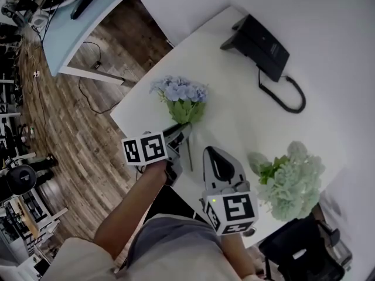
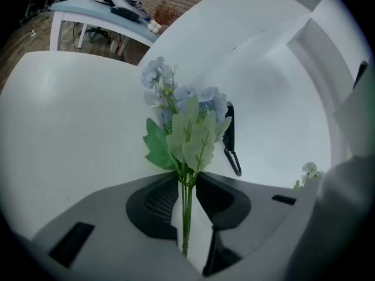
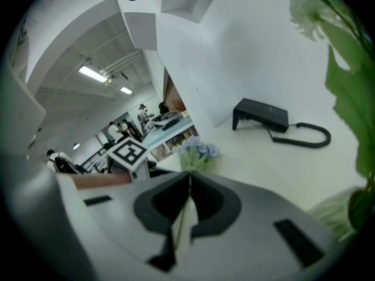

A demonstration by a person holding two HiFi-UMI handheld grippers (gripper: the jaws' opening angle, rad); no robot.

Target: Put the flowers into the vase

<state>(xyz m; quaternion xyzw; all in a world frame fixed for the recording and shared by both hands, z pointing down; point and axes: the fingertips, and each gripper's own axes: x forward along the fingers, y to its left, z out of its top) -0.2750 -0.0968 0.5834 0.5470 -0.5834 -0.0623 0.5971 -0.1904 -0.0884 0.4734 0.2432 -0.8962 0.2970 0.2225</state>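
Note:
A bunch of blue flowers (image 1: pixel 179 92) with green leaves lies on the white table (image 1: pixel 234 110), its stems pointing toward me. My left gripper (image 1: pixel 179 136) is at those stems. In the left gripper view the thin green stems (image 2: pixel 186 209) run between the jaw tips, and the left gripper (image 2: pixel 186 183) is shut on them. My right gripper (image 1: pixel 206 152) sits just to the right of the stem ends. Seen in its own view, the right gripper (image 3: pixel 189 179) has its tips together, with the blue flowers (image 3: pixel 198 152) just beyond them. A pale green bunch (image 1: pixel 290 180) stands at the right, hiding whatever holds it.
A black desk phone (image 1: pixel 258 43) with a looped cord (image 1: pixel 290 95) sits at the table's far side. A black chair (image 1: pixel 304 253) stands near the bottom right. The table's left edge drops to a wooden floor (image 1: pixel 76 133). People and desks show far off in the right gripper view.

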